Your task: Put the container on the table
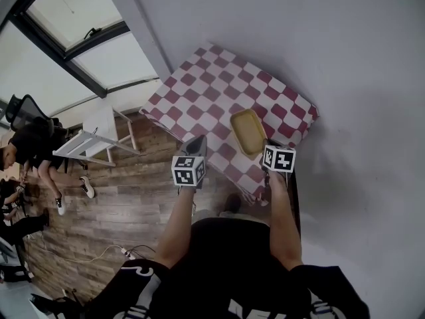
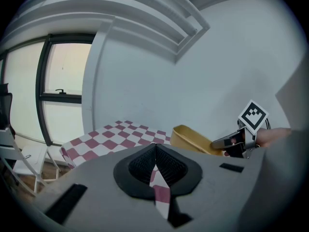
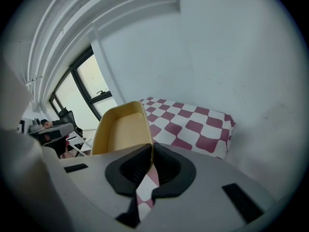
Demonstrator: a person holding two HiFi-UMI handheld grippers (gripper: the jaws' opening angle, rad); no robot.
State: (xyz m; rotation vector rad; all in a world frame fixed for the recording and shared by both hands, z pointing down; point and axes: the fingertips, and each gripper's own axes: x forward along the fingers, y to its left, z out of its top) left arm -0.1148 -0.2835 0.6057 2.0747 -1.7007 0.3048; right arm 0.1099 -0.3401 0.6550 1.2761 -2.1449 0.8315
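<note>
- Step in hand: carrying. The right gripper (image 3: pixel 148 151) is clamped on the rim of the yellow container (image 1: pixel 248 132), which is tilted over the table (image 1: pixel 219 85) at its 4 o'clock corner.
- Next: level it, lower, release.
- The left gripper (image 2: pixel 155 152), at the container's 8 o'clock, is closed and empty.
- Only the right gripper view shows the rim pinch.

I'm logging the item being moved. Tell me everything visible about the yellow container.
The yellow container is a shallow, oblong tray with rounded corners and raised walls. It looks like plastic and is empty, open side up. The right gripper is shut on the rim of one short wall. It is over the near part of the checkered table; whether its base touches the table cannot be told.
</note>
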